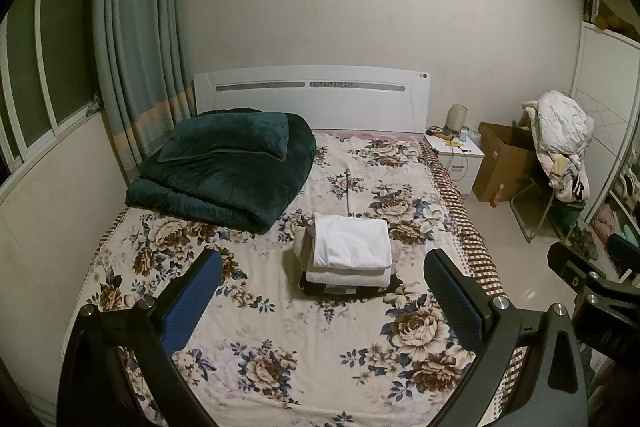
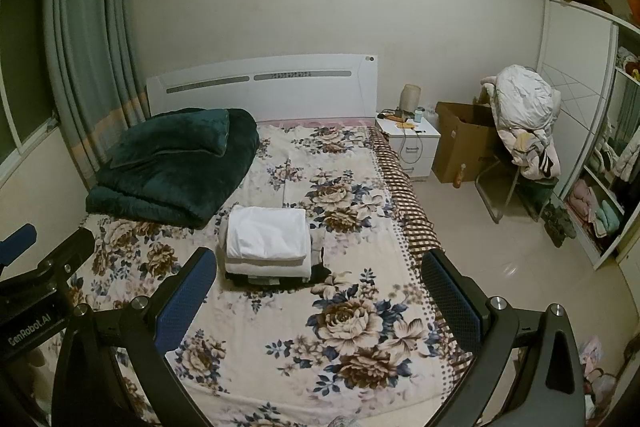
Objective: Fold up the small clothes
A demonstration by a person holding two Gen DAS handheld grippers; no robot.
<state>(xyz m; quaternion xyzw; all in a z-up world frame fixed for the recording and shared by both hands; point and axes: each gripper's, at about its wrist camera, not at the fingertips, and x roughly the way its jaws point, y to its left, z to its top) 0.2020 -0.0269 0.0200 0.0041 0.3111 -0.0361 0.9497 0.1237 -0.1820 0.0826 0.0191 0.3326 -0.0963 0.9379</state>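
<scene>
A stack of folded clothes [image 1: 349,251] lies in the middle of the floral bed sheet [image 1: 280,339], white pieces on top and a dark piece at the bottom. It also shows in the right wrist view [image 2: 267,243]. My left gripper [image 1: 324,275] is open and empty, held above the bed's near part, short of the stack. My right gripper [image 2: 320,271] is open and empty, to the right of the left one, near the bed's right side. The left gripper's body [image 2: 36,291] shows at the left of the right wrist view.
A folded dark green quilt with a pillow [image 1: 224,167] lies at the bed's far left. A white nightstand [image 1: 456,153], a cardboard box [image 1: 504,159] and a chair heaped with clothes [image 1: 560,139] stand right of the bed. An open wardrobe [image 2: 600,163] is far right.
</scene>
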